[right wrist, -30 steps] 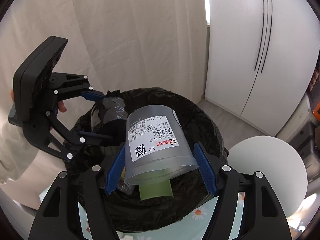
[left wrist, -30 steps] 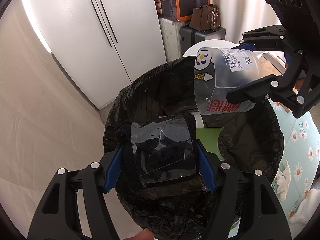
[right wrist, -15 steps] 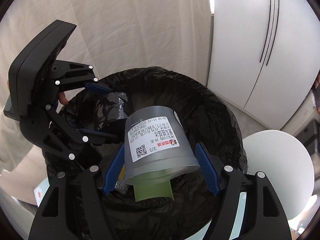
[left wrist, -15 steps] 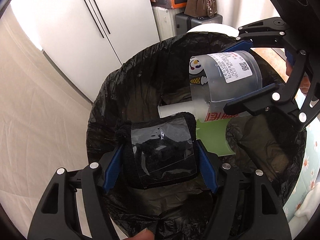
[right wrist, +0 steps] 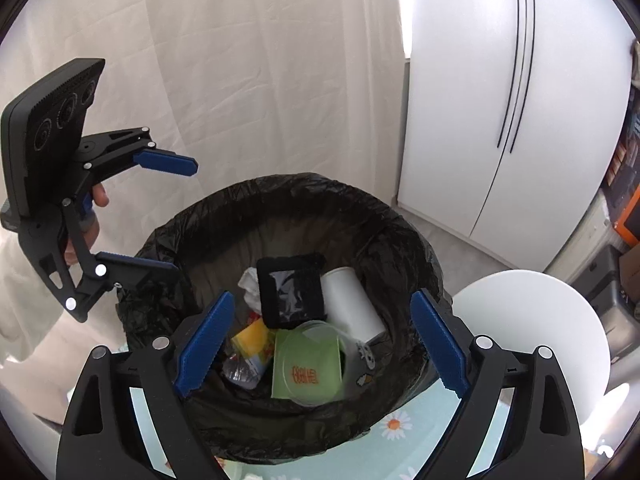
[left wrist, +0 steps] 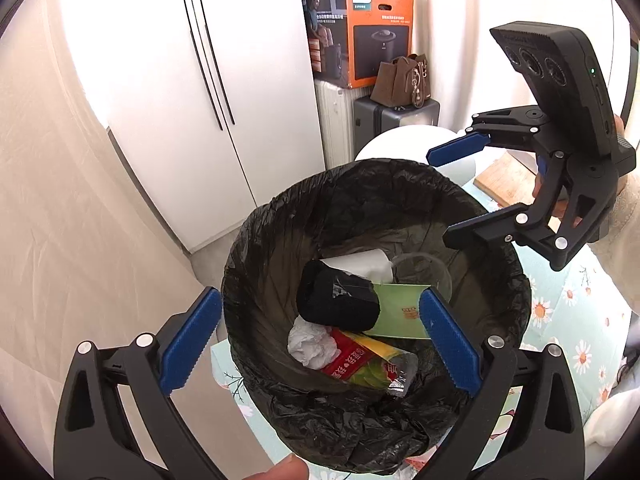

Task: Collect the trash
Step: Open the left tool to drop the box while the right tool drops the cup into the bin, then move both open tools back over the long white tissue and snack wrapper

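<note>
Hand-held grippers [left wrist: 320,336] [right wrist: 320,344] gape empty above bin [left wrist: 280,216].

Glossy crinkled plastic bin liner [left wrist: 280,240]; crumpled paper wad [left wrist: 310,346] inside.

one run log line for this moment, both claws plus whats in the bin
left claw: open, empty | right claw: open, empty | bin: black bundle, clear cup, white cup, tissue inside

A domestic interior, probably a lived-in room of a home: a white double-door cabinet [left wrist: 208,92] beside pale curtains [right wrist: 248,72], a boxed appliance [left wrist: 360,32] and brown handbag [left wrist: 402,80] stacked on suitcases [left wrist: 394,120], and a daisy-print tablecloth [left wrist: 560,304] carrying a bag-lined waste bin [left wrist: 400,184].
</note>
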Demonstrator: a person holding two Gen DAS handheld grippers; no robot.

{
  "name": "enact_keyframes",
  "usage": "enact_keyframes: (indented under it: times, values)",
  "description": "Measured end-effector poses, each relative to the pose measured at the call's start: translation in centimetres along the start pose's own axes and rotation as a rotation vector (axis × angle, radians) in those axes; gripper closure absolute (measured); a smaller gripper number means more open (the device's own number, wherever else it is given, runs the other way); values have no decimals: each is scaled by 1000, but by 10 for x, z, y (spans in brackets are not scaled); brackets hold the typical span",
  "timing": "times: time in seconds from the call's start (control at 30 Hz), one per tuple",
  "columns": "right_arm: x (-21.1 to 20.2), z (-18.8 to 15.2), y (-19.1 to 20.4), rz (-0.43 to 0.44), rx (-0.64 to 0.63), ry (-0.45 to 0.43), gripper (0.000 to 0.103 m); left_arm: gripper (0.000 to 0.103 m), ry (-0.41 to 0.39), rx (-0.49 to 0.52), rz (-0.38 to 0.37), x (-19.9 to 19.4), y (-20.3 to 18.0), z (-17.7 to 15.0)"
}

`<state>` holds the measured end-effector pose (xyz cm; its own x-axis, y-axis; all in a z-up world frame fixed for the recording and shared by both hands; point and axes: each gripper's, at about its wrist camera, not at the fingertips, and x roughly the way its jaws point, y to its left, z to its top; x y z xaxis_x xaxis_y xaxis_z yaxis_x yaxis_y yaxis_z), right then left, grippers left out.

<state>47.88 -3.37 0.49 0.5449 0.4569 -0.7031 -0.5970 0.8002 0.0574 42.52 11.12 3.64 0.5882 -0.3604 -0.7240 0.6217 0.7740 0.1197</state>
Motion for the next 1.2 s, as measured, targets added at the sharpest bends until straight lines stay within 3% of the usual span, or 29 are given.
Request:
enact_keyframes:
  times: [0.23,0.7,1.2]
  values:
    - [-29,-4,8,-31,-6,-44,15,6,-25,-15,68,-31,-14,0]
    - [-79,-33,22,-22,16,-69,14,6,-6,-103,178,-81,-44,-35]
    - [-103,-91,24,9,71,0,14,6,61,-185,227,-94,-78,-85]
